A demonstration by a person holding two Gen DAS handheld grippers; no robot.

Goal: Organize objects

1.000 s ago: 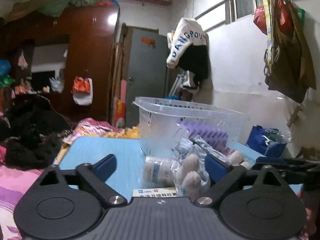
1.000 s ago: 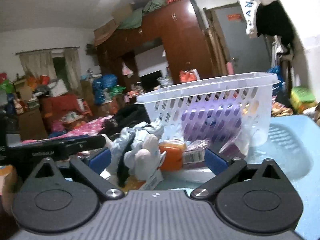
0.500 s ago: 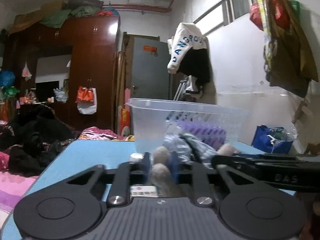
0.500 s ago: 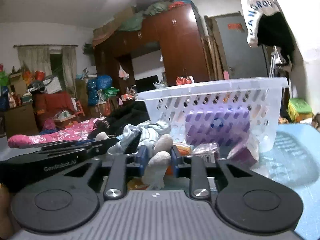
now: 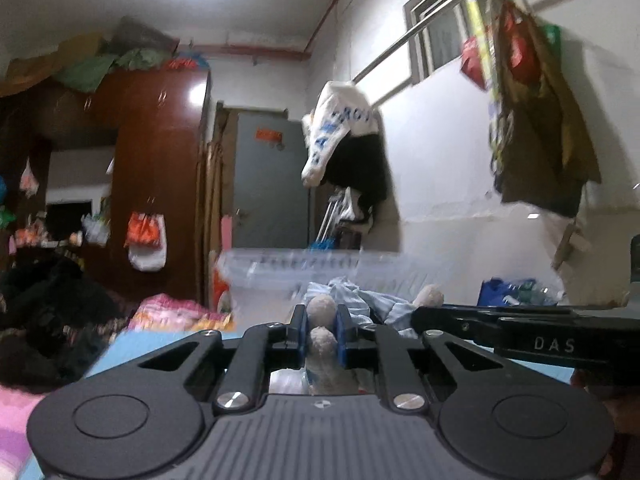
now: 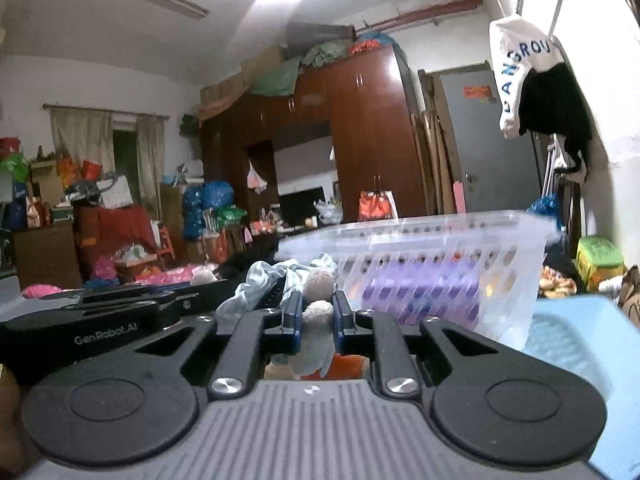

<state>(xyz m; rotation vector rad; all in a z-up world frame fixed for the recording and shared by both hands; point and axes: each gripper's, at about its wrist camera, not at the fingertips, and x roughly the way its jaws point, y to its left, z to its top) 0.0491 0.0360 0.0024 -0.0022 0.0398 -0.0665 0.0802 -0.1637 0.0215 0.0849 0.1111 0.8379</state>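
Both grippers hold one soft toy in pale blue cloth with beige plush limbs. My left gripper [image 5: 322,334] is shut on a beige plush limb [image 5: 321,308] of the toy; the blue cloth body [image 5: 360,300] lies beyond. My right gripper [image 6: 316,316] is shut on another beige limb [image 6: 318,280] of the same toy [image 6: 264,284]. The toy is lifted, level with the rim of the clear plastic basket [image 6: 440,276], which holds a purple object [image 6: 420,288]. The basket also shows blurred in the left wrist view [image 5: 304,268]. Each gripper's black body shows in the other's view.
The blue table [image 6: 568,332] carries the basket and an orange packet [image 6: 344,364] below the toy. A brown wardrobe [image 6: 360,140], a grey door [image 5: 268,184] and hanging clothes [image 5: 344,140] stand behind. A white wall is on the right.
Both grippers closed on the toy's plush limbs, then lifted it up off the table toward the level of the basket rim. The views have tilted upward.
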